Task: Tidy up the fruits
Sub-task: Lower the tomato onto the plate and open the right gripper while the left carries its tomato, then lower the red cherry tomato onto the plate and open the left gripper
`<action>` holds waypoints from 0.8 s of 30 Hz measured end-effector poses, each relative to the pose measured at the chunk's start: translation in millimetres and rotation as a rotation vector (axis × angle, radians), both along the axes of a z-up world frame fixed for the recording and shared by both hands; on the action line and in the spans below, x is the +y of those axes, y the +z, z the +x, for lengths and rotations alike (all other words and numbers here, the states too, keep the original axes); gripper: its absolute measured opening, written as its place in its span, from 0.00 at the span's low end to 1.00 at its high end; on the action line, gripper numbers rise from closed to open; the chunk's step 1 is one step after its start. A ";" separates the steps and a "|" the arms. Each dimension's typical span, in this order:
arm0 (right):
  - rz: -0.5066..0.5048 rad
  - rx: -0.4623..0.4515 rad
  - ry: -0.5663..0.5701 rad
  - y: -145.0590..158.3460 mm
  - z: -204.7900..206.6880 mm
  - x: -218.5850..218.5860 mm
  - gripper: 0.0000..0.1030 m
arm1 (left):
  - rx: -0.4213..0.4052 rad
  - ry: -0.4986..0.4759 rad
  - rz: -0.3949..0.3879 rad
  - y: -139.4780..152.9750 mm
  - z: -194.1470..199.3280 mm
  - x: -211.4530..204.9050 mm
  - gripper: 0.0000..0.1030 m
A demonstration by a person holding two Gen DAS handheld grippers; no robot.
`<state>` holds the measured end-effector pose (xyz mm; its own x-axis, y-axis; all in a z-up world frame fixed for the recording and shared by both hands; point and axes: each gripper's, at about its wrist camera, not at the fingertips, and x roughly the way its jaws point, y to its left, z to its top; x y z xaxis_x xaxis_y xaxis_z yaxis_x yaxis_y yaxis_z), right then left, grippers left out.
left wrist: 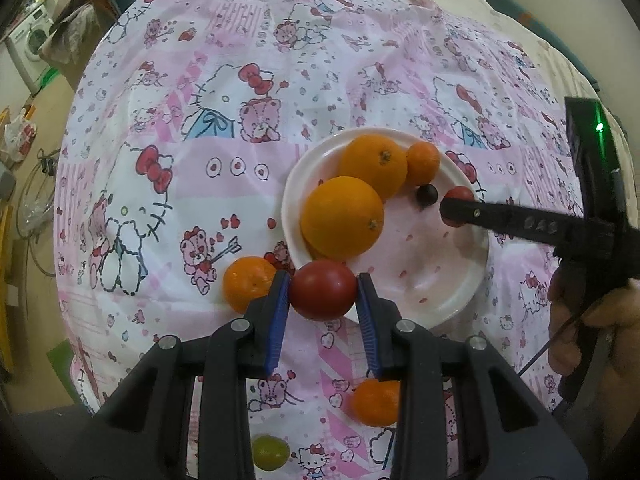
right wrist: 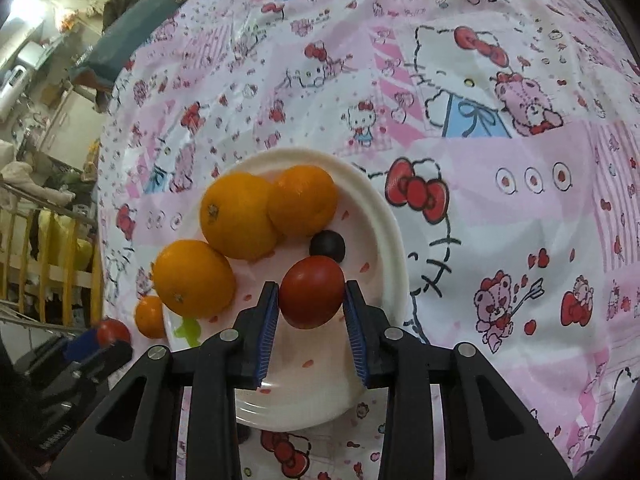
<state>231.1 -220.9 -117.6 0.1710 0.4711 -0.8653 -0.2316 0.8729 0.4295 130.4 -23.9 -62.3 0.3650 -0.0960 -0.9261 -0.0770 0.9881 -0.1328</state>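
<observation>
Holding a red tomato (left wrist: pixel 323 290) between its blue pads, the left gripper (left wrist: pixel 323 294) is closing on it just outside the near rim of the white plate (left wrist: pixel 460 300), above the cloth-covered surface (left wrist: pixel 200 184). The right gripper (right wrist: pixel 311 300) is gripping a second red tomato (right wrist: pixel 311 292) over the plate's inside; whether that one is touching the plate floor I cannot tell.

On the plate two large oranges (left wrist: pixel 342 216) are lying against each other, with a small mandarin (left wrist: pixel 423 162) and a dark round fruit (left wrist: pixel 427 194) just beside them near the far rim.

Outside the plate, one mandarin (left wrist: pixel 249 283) is sitting just beside the left gripper's outer finger, another (left wrist: pixel 376 402) is lying near under the gripper body, and a small green fruit (left wrist: pixel 270 452) is resting closer still to the camera.

By my reading, the sorting is roughly halfway along: four fruits are gathered, two tomatoes are in hand, and three are waiting on the cloth.
</observation>
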 end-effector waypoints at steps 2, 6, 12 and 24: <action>0.024 -0.011 -0.032 6.2 0.0 -6.0 0.68 | 0.001 -0.004 -0.001 -1.2 0.1 -1.8 0.28; 0.042 -0.028 -0.090 18.8 -0.9 -19.6 0.68 | 0.008 -0.022 0.000 -4.8 -0.9 -8.9 0.28; 0.099 -0.047 -0.208 40.7 -14.7 -62.3 0.68 | 0.035 -0.056 -0.038 -10.3 6.1 -37.3 0.28; 0.186 -0.068 -0.311 62.6 -22.6 -111.0 0.68 | 0.093 0.013 -0.001 -39.3 42.5 -91.6 0.28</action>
